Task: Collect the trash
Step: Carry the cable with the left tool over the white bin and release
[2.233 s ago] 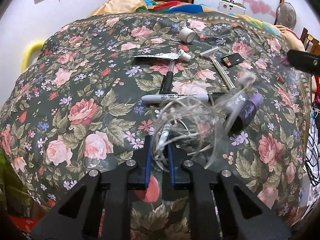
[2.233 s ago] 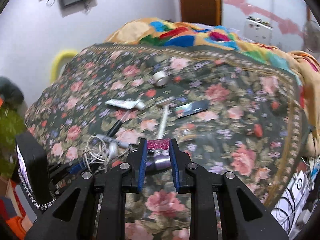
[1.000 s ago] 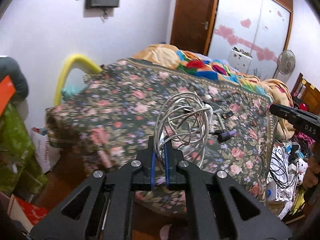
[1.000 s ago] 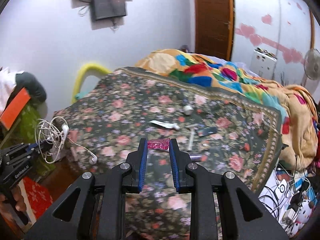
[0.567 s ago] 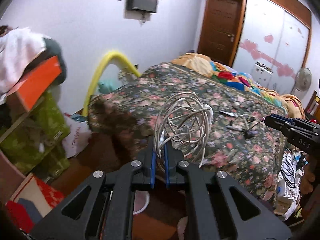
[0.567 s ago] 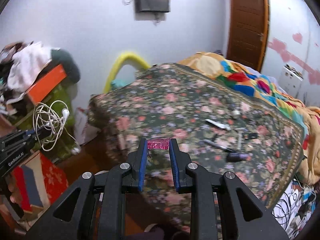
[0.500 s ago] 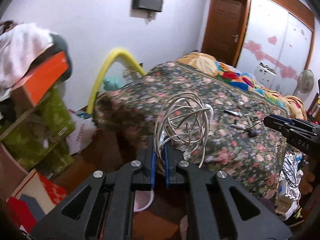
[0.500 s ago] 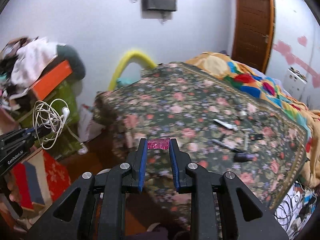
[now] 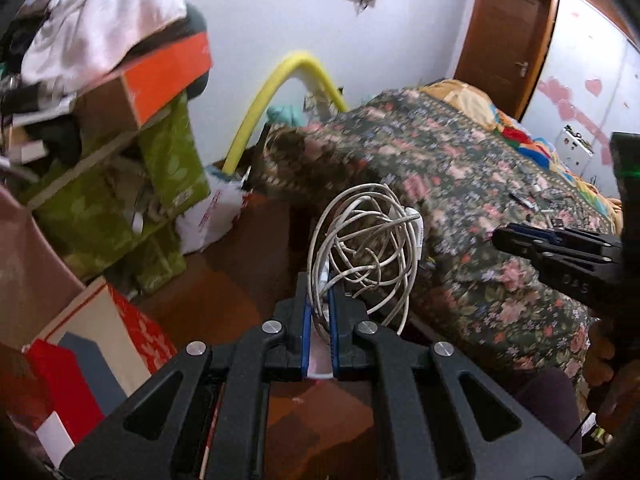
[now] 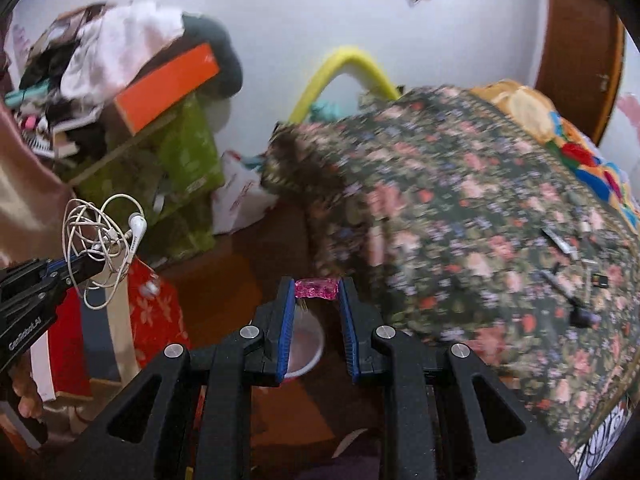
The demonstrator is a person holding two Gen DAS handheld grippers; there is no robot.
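A floral bedspread [image 10: 480, 208] covers the bed, with a multicoloured quilt [image 10: 576, 152] bunched at its far end. A yellow foam tube [image 9: 276, 92] arches against the white wall. An orange box [image 9: 168, 80] sits on green boxes [image 9: 168, 160], with white cloth [image 9: 100, 28] heaped on top. A brown door [image 9: 504, 40] stands closed beyond the bed. A red floral box [image 10: 152, 312] rests on the wooden floor [image 9: 232, 280].

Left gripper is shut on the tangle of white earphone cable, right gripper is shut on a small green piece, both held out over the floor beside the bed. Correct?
Not quite: the small piece in the right gripper is pink, not green, as the right wrist view shows. The rest holds: the left gripper is shut on the white earphone cable, beside the bed.
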